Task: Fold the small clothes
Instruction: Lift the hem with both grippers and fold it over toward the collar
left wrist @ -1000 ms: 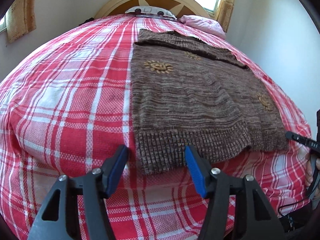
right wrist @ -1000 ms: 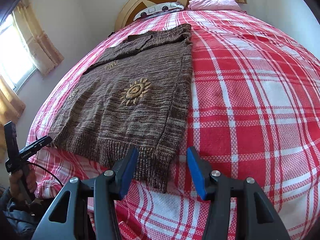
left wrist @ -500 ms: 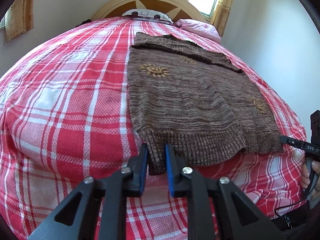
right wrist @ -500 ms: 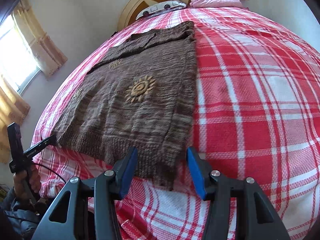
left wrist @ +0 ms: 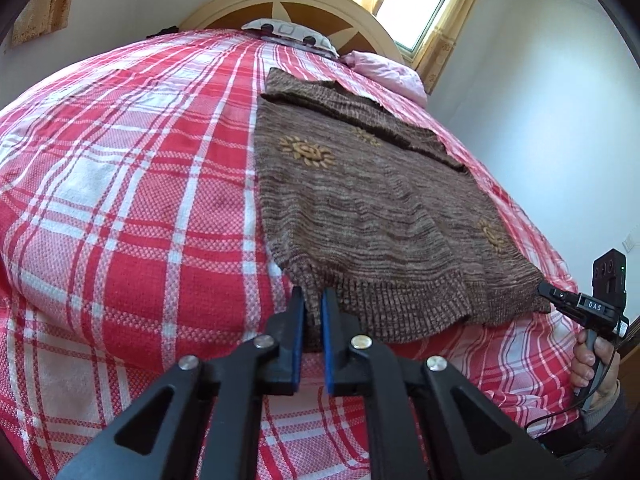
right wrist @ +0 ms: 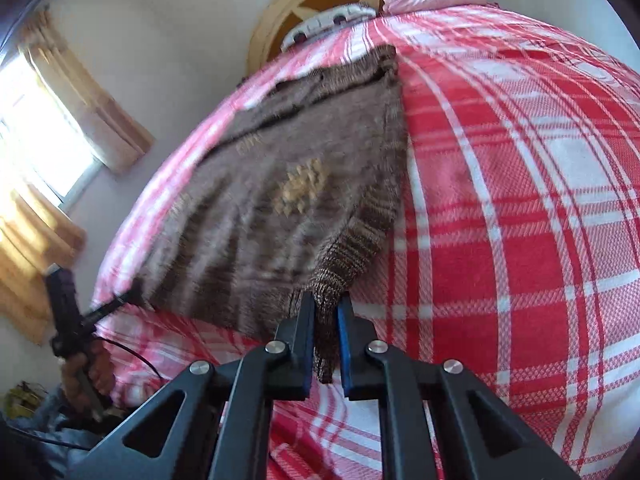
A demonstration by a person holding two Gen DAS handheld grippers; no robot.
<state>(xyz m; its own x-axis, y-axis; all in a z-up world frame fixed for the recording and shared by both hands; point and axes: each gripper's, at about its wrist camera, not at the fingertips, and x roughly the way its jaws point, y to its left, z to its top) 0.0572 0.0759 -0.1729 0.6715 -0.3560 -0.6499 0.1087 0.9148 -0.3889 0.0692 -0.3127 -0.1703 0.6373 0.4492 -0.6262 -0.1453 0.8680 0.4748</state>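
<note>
A: Where is the sweater [left wrist: 372,216]?

B: Spread flat on the red and white checked bedspread [left wrist: 132,184], its ribbed hem toward the near edge of the bed and its neck toward the headboard [left wrist: 280,4]. It is brown knit with tan sun shapes stitched on it.

A: And the left gripper [left wrist: 313,300]?

B: Its jaws have just been closing, and the blue pads now pinch 1 near corner of the hem between them.

A: The right gripper [right wrist: 325,308]?

B: Same story at the other near corner: its jaws have just closed, and a fold of the ribbed hem hangs between the pads (the sweater farther back in that view is blurred). That corner looks lifted a little off the bedspread.

A: So both are clamped on cloth?

B: Yes, 2 corners, 1 in each. From the left view, the right gripper's tips [left wrist: 550,292] touch the far hem corner, with the right hand [left wrist: 592,364] around its handle.

A: Anything else on the bed?

B: A pink pillow [left wrist: 384,72] beside a patterned pillow [left wrist: 288,34] at the headboard.
</note>
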